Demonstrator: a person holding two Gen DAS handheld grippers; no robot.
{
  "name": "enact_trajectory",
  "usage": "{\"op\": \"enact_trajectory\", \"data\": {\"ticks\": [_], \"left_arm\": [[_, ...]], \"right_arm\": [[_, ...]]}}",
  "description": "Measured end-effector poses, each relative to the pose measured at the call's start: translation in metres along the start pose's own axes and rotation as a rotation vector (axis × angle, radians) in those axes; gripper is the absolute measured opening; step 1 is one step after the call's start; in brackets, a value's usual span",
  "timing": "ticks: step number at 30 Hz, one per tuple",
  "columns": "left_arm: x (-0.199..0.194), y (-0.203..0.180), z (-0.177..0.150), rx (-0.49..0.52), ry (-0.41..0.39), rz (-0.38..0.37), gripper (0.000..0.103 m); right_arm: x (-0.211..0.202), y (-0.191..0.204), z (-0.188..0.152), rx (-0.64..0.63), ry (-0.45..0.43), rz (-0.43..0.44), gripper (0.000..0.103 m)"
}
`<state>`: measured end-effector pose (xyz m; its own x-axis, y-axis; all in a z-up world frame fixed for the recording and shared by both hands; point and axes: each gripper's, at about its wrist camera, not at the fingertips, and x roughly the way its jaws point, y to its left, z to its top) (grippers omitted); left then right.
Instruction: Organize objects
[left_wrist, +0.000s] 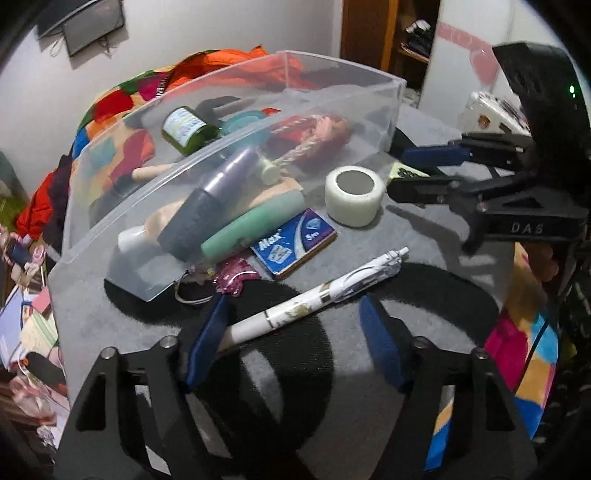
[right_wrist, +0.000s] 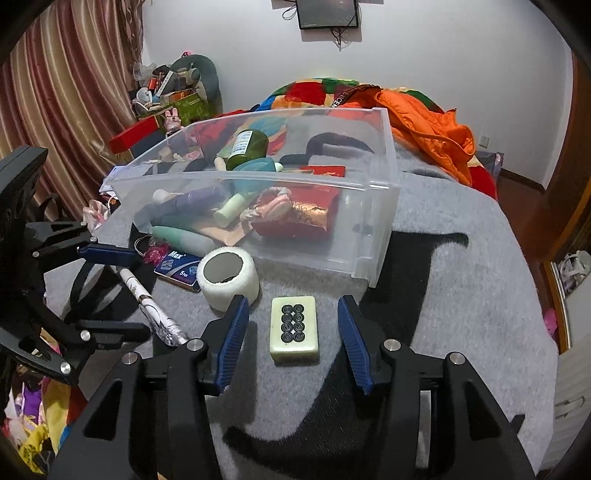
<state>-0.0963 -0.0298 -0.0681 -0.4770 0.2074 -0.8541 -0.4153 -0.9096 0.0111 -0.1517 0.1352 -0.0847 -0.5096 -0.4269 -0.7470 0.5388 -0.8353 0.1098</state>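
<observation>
Right gripper sat wide around the cream mahjong tile, not touching it. Left gripper gaped over the white pen; that pen could've rolled off the grey blanket's edge if nudged.

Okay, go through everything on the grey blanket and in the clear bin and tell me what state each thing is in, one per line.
Clear bin: open, no lid, partly filled.
Green bottle: lying on its side in the bin.
Tape roll: outside the bin, hole facing up.
Pen: lying flat, between the left claw's fingers.
Tile: lying face up, ungripped.
Left claw: open.
Right claw: open.
</observation>
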Motion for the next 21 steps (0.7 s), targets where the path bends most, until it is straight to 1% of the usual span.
{"op": "enact_trajectory", "data": {"ticks": [2,3,4,5,6,8,9,11,13,15,18,20,21], "left_arm": [[-0.003,0.001,-0.001,-0.022,-0.005,0.015,0.049],[-0.005,0.002,-0.002,-0.039,-0.002,0.026,0.045],[-0.007,0.003,-0.002,-0.057,0.001,0.032,0.035],[-0.010,0.005,-0.003,-0.078,0.005,0.035,0.027],[-0.014,0.007,-0.005,-0.099,0.008,0.033,0.023],[-0.022,0.007,-0.009,-0.125,0.010,0.021,0.012],[-0.026,0.006,-0.010,-0.130,0.013,0.008,0.010],[-0.031,-0.001,-0.015,-0.127,0.024,-0.027,0.009],[-0.034,-0.010,-0.017,-0.095,0.030,0.013,0.009],[-0.035,-0.013,-0.015,-0.087,0.029,0.011,0.011],[-0.036,-0.016,-0.006,-0.071,0.005,0.004,0.025],[-0.037,-0.021,0.000,-0.040,-0.018,0.003,0.043],[-0.036,-0.024,0.003,-0.016,-0.024,0.000,0.048]], "right_arm": [[0.003,0.000,0.000,0.000,0.002,-0.002,0.039],[0.005,0.001,0.000,-0.004,0.008,0.000,0.031],[0.006,0.002,-0.001,-0.007,0.013,0.001,0.025],[0.006,0.004,-0.001,-0.011,0.014,-0.003,0.023],[0.006,0.004,-0.003,-0.014,0.011,-0.004,0.023],[0.003,0.005,-0.004,-0.016,0.003,-0.003,0.022],[0.001,0.005,-0.005,-0.018,-0.001,-0.001,0.022],[-0.002,0.005,-0.006,-0.019,-0.006,0.000,0.022],[-0.005,0.004,-0.007,-0.019,-0.008,0.001,0.022],[-0.008,0.003,-0.008,-0.018,-0.008,0.006,0.022],[-0.013,0.003,-0.008,-0.015,-0.020,0.007,0.022],[-0.016,0.004,-0.007,-0.022,-0.028,0.000,0.022],[-0.018,0.005,-0.006,-0.029,-0.031,-0.002,0.022]]}}
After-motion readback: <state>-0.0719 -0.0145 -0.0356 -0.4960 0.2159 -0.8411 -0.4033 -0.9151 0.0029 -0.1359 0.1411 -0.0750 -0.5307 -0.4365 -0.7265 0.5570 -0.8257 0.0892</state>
